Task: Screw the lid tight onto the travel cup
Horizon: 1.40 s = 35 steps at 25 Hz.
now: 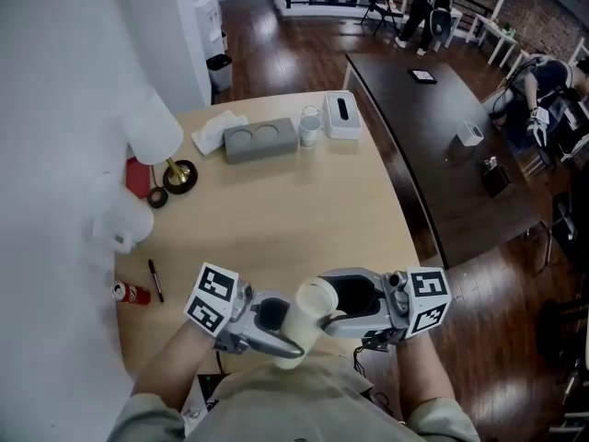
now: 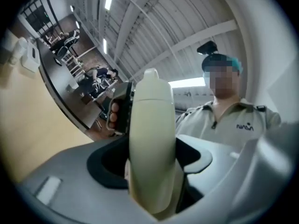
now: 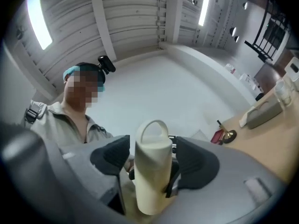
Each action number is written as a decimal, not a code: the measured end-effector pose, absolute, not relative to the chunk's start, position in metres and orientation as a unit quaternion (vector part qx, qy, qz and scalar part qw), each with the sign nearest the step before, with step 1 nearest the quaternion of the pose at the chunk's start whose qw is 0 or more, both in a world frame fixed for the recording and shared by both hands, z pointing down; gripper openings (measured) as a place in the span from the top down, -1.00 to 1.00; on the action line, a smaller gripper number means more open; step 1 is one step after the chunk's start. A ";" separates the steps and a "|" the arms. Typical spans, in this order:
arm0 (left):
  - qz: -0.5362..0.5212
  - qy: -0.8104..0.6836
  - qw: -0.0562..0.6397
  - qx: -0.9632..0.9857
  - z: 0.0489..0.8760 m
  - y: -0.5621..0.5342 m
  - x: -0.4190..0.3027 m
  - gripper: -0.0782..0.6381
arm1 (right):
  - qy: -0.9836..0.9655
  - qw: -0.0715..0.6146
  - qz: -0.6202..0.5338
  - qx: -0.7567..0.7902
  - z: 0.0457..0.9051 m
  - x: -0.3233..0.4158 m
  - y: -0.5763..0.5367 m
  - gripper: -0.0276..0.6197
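The travel cup sits between the left gripper and the right gripper, inside both pairs of jaws, over the near edge of the table; far ahead of the grippers, along the table's far edge, a tissue box stands furthest right, a glass jar just left of it, then a two-well holder, then a crumpled tissue; left of the left gripper lies a pen, with a soda can just beyond it; ahead on that side stand a lamp base and a tape roll; a second table stands off to the right gripper's right, ahead of it.
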State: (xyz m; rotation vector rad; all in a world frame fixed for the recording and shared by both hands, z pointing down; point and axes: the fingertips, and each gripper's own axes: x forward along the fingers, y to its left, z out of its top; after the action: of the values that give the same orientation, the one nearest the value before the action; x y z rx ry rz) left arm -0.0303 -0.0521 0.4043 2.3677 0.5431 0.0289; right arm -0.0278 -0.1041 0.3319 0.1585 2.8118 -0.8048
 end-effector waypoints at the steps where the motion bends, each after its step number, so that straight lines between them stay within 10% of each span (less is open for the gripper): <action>1: 0.015 0.221 0.344 0.912 0.404 -0.048 -0.029 -0.09 | 0.954 0.103 -0.273 0.066 0.332 -0.030 -0.101 -0.01; 15: 0.043 0.203 0.323 0.923 0.410 -0.051 -0.024 -0.09 | 0.960 0.087 -0.255 0.072 0.333 -0.035 -0.100 0.04; 35: 0.190 -0.220 0.098 0.952 0.458 -0.158 -0.030 -0.08 | 0.976 0.008 -0.128 -0.177 0.357 -0.045 -0.160 0.13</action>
State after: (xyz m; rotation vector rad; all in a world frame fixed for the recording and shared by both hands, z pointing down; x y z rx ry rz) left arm -0.0302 -0.1578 0.4585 2.8156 -0.6522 0.5635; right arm -0.0454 -0.1597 0.3570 -0.5528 3.0505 -0.4014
